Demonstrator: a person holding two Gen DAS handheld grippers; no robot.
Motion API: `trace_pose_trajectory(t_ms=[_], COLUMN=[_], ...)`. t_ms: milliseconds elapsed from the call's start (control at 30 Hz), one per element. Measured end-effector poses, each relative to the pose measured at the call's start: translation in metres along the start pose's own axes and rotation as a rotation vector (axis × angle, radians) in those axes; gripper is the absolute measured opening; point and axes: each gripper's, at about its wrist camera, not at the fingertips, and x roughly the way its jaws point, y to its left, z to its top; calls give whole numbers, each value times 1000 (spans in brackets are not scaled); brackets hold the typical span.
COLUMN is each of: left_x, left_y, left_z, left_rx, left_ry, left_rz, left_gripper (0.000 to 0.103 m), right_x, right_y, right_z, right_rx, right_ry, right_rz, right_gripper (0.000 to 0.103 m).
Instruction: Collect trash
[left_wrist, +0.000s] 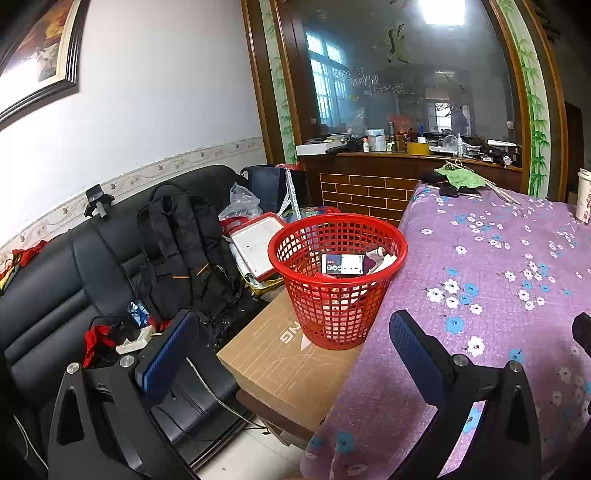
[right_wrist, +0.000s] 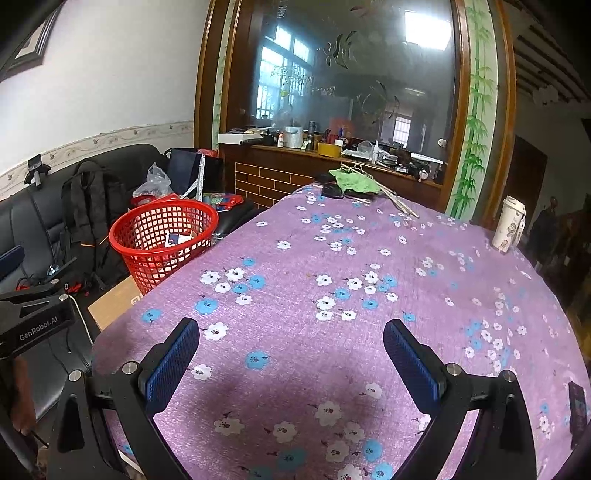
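A red mesh basket (left_wrist: 338, 273) stands on a cardboard box (left_wrist: 291, 365) beside the table; it holds a small printed carton (left_wrist: 343, 264) and crumpled paper. In the right wrist view the basket (right_wrist: 162, 243) sits at the left, off the table's edge. My left gripper (left_wrist: 291, 332) is open and empty, just short of the basket. My right gripper (right_wrist: 291, 339) is open and empty over the purple floral tablecloth (right_wrist: 332, 295). At the far end lie a green cloth (right_wrist: 356, 182), a dark item (right_wrist: 332, 191) and thin sticks (right_wrist: 402, 206).
A white printed cup (right_wrist: 509, 229) stands at the table's right edge. A black sofa (left_wrist: 74, 295) on the left carries a backpack (left_wrist: 184, 251), bags and cables. A cluttered wooden counter (left_wrist: 406, 147) with glass runs behind. A dark flat object (right_wrist: 578, 410) lies at the table's near right.
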Motion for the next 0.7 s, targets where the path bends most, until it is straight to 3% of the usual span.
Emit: trace_pose_trajectory(t_ms=[467, 700], left_x=[-1, 1], left_y=[-18, -55], left_z=[12, 26], left_rx=[33, 86], left_ry=[-19, -18], left_rz=[-35, -97], left_gripper=[103, 103], right_x=[7, 13], right_y=[-13, -41], right_z=[-3, -8], right_rx=[37, 91], right_ry=[22, 43], right_rz=[-11, -43], right_gripper=[101, 101])
